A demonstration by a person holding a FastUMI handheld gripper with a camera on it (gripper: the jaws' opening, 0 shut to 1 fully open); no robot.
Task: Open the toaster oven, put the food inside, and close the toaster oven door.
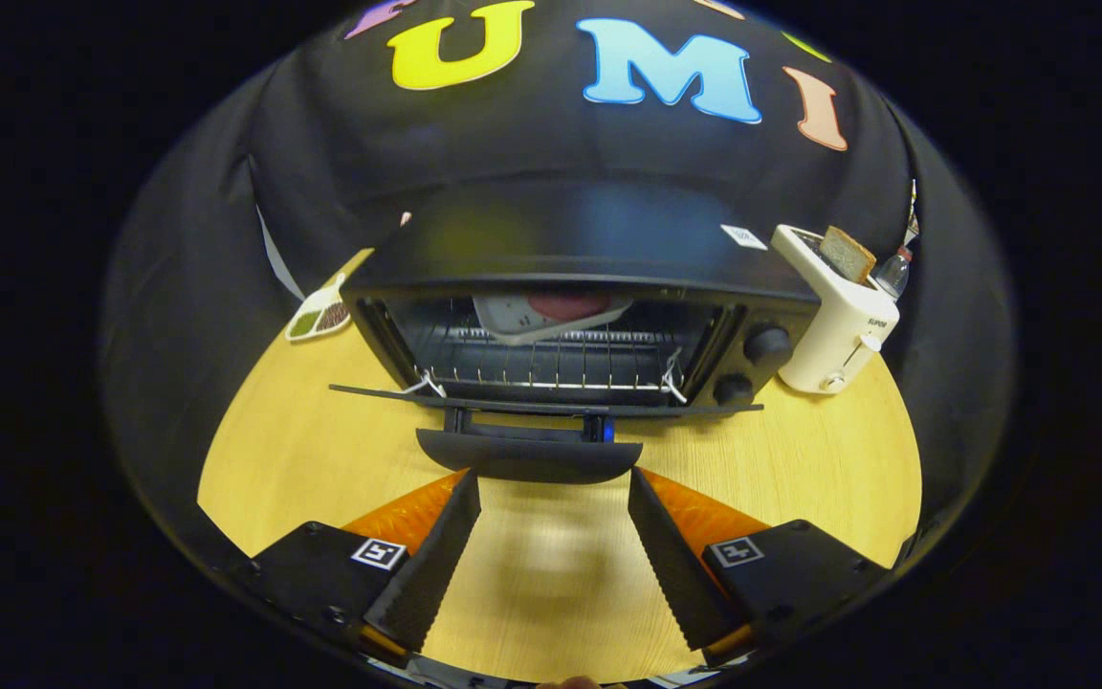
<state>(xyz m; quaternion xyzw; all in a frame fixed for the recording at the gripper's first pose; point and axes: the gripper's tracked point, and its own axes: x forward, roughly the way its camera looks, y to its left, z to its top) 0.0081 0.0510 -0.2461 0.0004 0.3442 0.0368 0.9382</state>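
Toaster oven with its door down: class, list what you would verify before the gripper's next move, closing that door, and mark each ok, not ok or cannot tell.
1. Black toaster oven door is fully lowered, handle facing the gripper: ok.
2. White plate with reddish food sits inside on the wire rack: ok.
3. Gripper is open, fingers empty, tips just short of the handle: ok.
4. Nothing lies on the door: ok.
5. Plate sits deep enough for the door to shut: cannot tell.
6. White toaster holding a bread slice stands beside the oven, apart from the door: ok.
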